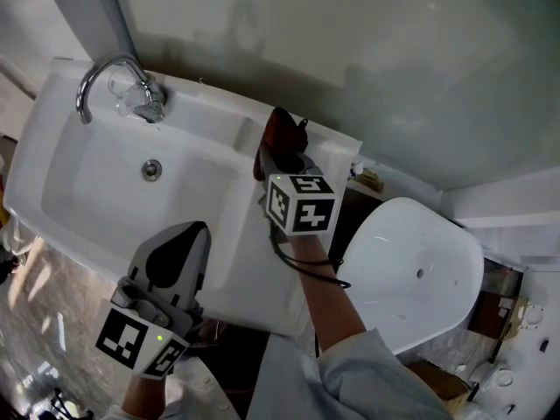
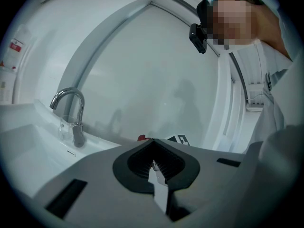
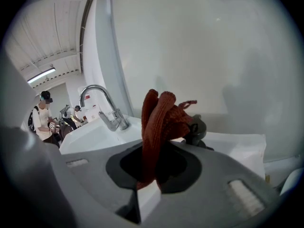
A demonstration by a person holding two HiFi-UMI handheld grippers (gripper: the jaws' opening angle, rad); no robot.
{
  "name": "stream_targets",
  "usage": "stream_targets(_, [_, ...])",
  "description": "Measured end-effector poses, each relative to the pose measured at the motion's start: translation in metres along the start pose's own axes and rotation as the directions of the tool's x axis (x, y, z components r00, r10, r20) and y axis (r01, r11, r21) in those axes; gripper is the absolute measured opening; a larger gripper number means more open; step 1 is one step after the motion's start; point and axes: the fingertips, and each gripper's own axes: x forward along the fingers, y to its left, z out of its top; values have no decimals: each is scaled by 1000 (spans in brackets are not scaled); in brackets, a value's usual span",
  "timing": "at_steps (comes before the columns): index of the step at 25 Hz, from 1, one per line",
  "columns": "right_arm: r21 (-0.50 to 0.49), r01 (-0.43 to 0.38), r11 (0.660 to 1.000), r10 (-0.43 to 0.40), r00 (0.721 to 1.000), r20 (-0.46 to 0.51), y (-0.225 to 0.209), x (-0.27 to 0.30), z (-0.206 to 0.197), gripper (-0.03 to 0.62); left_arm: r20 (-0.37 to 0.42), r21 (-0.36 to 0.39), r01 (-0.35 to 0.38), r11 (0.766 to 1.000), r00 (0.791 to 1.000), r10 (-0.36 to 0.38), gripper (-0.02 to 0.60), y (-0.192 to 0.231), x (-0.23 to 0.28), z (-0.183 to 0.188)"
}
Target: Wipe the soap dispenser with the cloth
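White sink (image 1: pixel 52 147) stood against plain white wall (image 1: pixel 350 42). Chrome tap (image 1: pixel 105 81) at back-left rim, drain (image 1: pixel 152 170) in basin. White toilet lid (image 1: pixel 411 269) to sink's right.

R gripper (image 3: pixel 149 170) was clamped on rust-red cloth (image 3: pixel 159 122), bunched upright btwn jaws, over sink's right ledge. Dark soap dispenser (image 3: pixel 196 127) sat on that ledge just behind cloth, partly hidden; contact unclear.

L gripper (image 2: pixel 154 164): jaws together, nothing btwn them, held low at sink's front edge.

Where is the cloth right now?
In the right gripper view, the red cloth is clamped by the right gripper, beside the dark soap dispenser on the sink's right ledge, right of the faucet.
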Motion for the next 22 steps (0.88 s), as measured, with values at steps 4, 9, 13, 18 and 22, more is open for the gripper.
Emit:
stream_targets(4, [-24, -2, 1000, 1, 998, -61, -1, 16, -17, 55, -1, -2, -4, 1000, 1000, 4, 3, 1, 0, -1])
stream_targets(9, [-35, -36, 999, 33, 994, -102, 2, 27, -26, 55, 1, -4, -11, 1000, 1000, 11, 3, 3, -2, -2])
stream_targets(13, [-18, -58, 998, 55, 985, -164, 5, 29, -44, 55, -1, -3, -11, 1000, 1000, 11, 3, 1, -2, -3])
stream_targets(18, [6, -38, 999, 39, 978, -205, -7, 25, -69, 55, -4, 0, -6, 1000, 1000, 6, 3, 2, -3, -4])
stream_targets(22, [21, -24, 999, 28, 979, -201, -16, 16, -72, 55, -7, -3, -1, 1000, 1000, 1, 3, 0, -3, -5])
